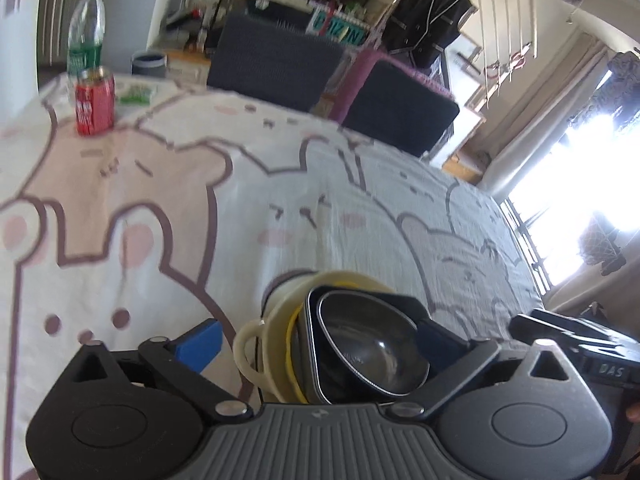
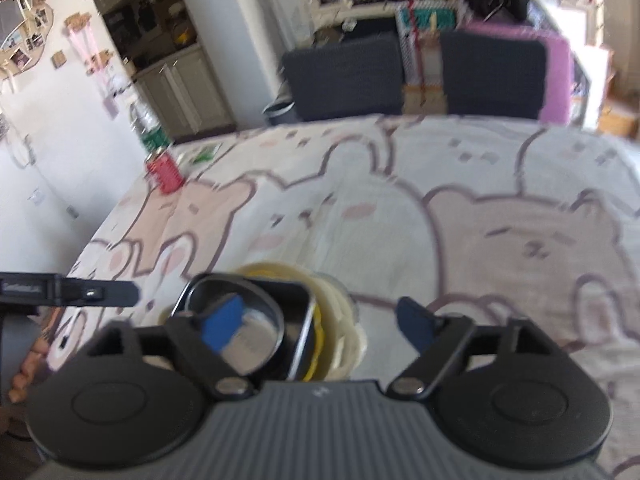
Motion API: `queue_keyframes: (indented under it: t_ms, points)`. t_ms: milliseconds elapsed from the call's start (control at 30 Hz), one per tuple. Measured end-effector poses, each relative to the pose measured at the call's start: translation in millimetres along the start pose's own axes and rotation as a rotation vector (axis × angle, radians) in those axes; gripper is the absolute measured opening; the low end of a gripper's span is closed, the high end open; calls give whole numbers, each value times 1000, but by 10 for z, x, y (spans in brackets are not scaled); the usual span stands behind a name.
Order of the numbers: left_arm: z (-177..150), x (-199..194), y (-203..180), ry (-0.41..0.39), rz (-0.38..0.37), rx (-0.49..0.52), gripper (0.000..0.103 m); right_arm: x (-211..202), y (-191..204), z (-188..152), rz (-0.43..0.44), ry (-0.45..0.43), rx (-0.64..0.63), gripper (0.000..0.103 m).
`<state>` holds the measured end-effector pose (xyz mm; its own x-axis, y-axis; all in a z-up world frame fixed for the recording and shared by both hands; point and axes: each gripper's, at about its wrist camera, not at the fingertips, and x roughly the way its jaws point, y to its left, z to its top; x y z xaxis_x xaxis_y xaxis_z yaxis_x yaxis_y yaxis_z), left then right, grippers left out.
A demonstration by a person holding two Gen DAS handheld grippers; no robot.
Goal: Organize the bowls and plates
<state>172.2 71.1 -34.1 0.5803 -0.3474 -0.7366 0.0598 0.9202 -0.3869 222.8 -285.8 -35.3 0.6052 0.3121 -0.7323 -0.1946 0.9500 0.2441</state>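
A stack of dishes sits on the bear-print tablecloth [image 1: 168, 184]. A steel bowl [image 1: 372, 348] lies inside a black square dish [image 1: 400, 302]. Under them are a yellow-rimmed dish and a cream bowl [image 1: 280, 308] with a loop handle. My left gripper [image 1: 320, 342] is open above the stack, its blue pads [image 1: 200, 344] on either side and clear of it. In the right wrist view the steel bowl [image 2: 256, 340] and black dish [image 2: 292, 300] lie below the left finger of my right gripper [image 2: 320, 326], which is open and holds nothing.
A red can [image 1: 95, 106], a clear bottle [image 1: 85, 32] and a green packet [image 1: 136, 94] stand at the table's far left corner. Two dark chairs [image 1: 272, 60] stand behind the far edge. The other gripper's black body [image 1: 580, 348] is close on the right.
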Motion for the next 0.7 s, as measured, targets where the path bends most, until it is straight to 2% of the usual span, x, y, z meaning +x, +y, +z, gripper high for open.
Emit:
queue_keyframes:
  t_ms: [200,333,533,700]
  points:
    - [-12,-374,-155,-63,31,43,103,-365,27,-49,-66,-115,-39,102]
    - [-21,-789,-336,-162,62,115,103,-614,79,-51,-57,-178,-38,103]
    - [-261,-1354,-527,-299,97,159,103,-1039,234,-132,-72,-290,-31,103]
    - [-524,-1653,-622,-360,158,189,103,-1305,338,-309,-83,-341,-63,103]
